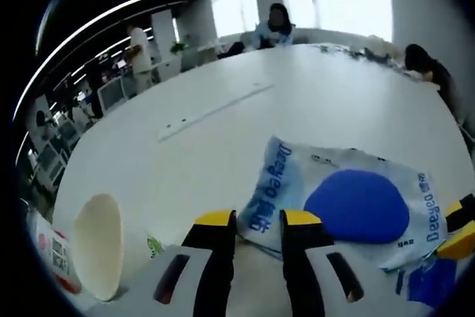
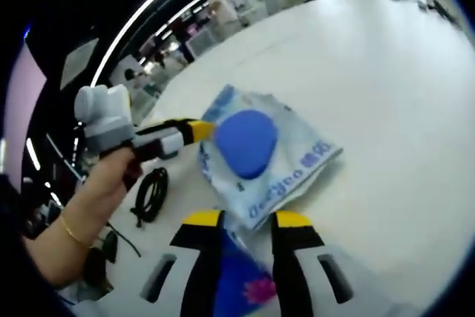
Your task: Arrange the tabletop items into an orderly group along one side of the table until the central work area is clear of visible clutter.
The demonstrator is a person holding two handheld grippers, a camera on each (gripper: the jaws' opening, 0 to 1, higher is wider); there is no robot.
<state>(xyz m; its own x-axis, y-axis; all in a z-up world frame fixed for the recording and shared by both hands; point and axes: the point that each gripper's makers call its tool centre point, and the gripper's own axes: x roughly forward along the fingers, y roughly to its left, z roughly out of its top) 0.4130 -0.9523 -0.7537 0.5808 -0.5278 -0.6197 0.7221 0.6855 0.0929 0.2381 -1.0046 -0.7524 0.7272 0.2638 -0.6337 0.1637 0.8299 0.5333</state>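
Observation:
A white and blue wipes packet [image 1: 356, 206] [image 2: 256, 150] with a blue oval lid lies on the white table [image 1: 312, 102]. My left gripper [image 1: 257, 220] [image 2: 202, 130] is narrowed onto the packet's near corner, which sits between its yellow tips. A hand holds it in the right gripper view. My right gripper [image 2: 247, 222] [image 1: 460, 229] stands at the packet's opposite corner. A small blue packet with a pink flower [image 2: 239, 281] [image 1: 430, 283] fills the narrow gap between its jaws.
A pale paper cup [image 1: 96, 254] lies on its side at the lower left, beside a red and white packet [image 1: 56, 257]. A coiled black cable [image 2: 151, 194] lies left of the wipes packet. People sit at the table's far edge.

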